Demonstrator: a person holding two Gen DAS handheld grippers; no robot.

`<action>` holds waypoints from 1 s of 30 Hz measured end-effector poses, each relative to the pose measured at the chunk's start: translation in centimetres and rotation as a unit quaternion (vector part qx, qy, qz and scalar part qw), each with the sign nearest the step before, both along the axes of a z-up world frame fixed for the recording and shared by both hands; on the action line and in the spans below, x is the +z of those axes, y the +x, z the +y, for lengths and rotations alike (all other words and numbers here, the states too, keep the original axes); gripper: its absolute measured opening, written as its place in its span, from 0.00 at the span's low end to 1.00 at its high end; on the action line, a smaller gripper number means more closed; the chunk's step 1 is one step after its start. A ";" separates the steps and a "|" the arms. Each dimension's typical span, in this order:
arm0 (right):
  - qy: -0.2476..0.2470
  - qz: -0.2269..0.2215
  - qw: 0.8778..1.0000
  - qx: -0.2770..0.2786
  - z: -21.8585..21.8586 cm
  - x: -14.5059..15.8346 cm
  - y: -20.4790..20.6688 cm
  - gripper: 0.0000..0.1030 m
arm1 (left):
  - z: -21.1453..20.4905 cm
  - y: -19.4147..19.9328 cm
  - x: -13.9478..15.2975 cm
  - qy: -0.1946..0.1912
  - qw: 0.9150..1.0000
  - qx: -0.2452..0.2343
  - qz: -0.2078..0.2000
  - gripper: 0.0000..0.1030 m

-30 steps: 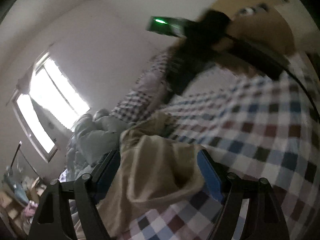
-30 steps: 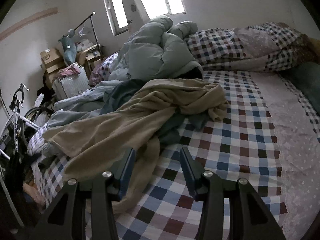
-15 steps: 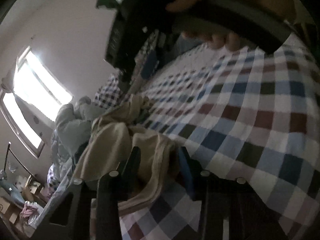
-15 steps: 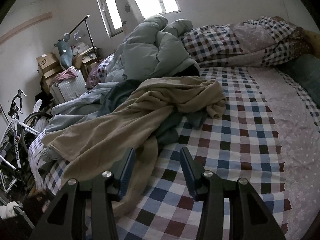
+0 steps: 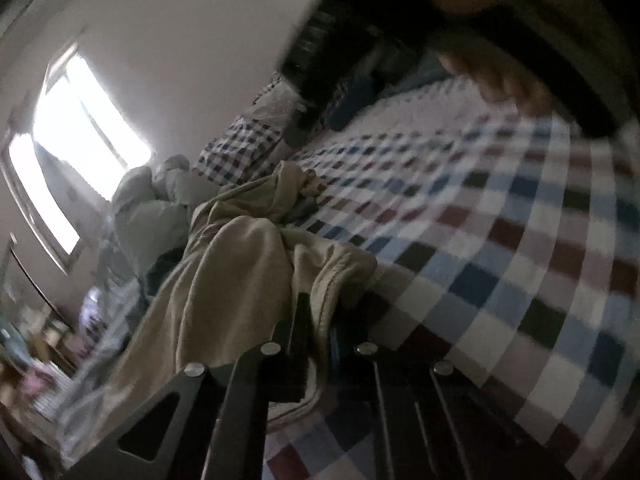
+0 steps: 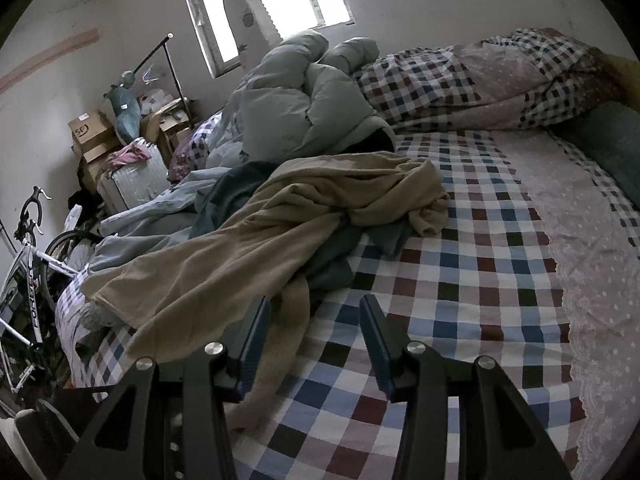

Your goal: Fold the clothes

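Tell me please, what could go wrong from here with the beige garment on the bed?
1. The left claw is shut on only an edge fold of the beige garment, so the cloth may slip out when pulled.
2. The garment lies tangled over the teal clothing; lifting may drag that along.
3. The right claw is open with a strip of beige fabric between its fingers; closing there may grab a wrong part.

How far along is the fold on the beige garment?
Done: nothing is folded; the beige garment lies crumpled across the checked bedsheet over a teal garment. In hand: the left gripper is shut on the beige garment's edge; the right gripper is open above the bed, holding nothing. Left: spreading the garment flat, all the folds, and the other clothes in the pile.
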State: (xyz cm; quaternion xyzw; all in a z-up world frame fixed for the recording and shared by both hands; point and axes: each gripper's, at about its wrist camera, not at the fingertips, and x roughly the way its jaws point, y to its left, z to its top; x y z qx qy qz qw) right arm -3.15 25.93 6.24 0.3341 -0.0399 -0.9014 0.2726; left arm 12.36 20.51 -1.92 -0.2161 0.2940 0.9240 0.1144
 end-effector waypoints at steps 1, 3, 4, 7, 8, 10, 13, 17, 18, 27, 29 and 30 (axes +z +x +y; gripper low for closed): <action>0.001 0.000 1.000 -0.002 0.0 0.0 0.0 0.48 | -0.3 0.0 0.4 0.014 1.000 0.000 -0.001 0.06; 0.008 0.002 1.000 -0.005 0.0 0.0 0.0 0.48 | -0.9 0.1 1.3 0.041 0.999 -0.003 0.000 0.06; 0.015 0.004 1.000 -0.008 -0.1 -0.1 -0.1 0.48 | -1.2 0.3 1.9 0.057 0.998 -0.005 0.004 0.06; 0.019 0.003 1.000 -0.011 -0.1 -0.2 -0.1 0.48 | -2.8 0.5 3.8 0.133 0.991 -0.020 -0.010 0.06; 0.020 0.003 1.000 -0.012 0.0 -0.2 -0.2 0.48 | -3.7 0.4 4.3 0.167 0.986 -0.021 -0.018 0.06; 0.031 0.001 0.999 -0.014 -0.2 -0.5 -0.4 0.48 | -5.1 0.2 5.2 0.207 0.978 -0.012 -0.020 0.06; 0.049 -0.005 0.999 -0.014 -0.6 -1.0 -0.5 0.48 | -6.8 0.2 6.2 0.231 0.973 0.006 -0.008 0.06; 0.061 -0.007 0.998 -0.009 -1.2 -1.4 -0.5 0.48 | -9.3 0.4 7.9 0.260 0.965 0.030 0.018 0.05; 0.063 -0.007 0.998 -0.007 -1.3 -1.4 -0.4 0.48 | -10.0 0.4 8.4 0.268 0.962 0.035 0.025 0.05; 0.072 -0.009 0.997 0.003 -2.4 -2.1 -0.5 0.48 | -14.9 0.7 10.4 0.301 0.948 0.085 0.065 0.03; 0.073 -0.009 0.997 0.006 -2.7 -2.2 -0.7 0.48 | -15.6 0.9 10.8 0.302 0.945 0.095 0.077 0.03; 0.073 -0.009 0.997 0.007 -2.8 -2.2 -0.7 0.48 | -16.0 0.9 10.9 0.302 0.944 0.100 0.084 0.03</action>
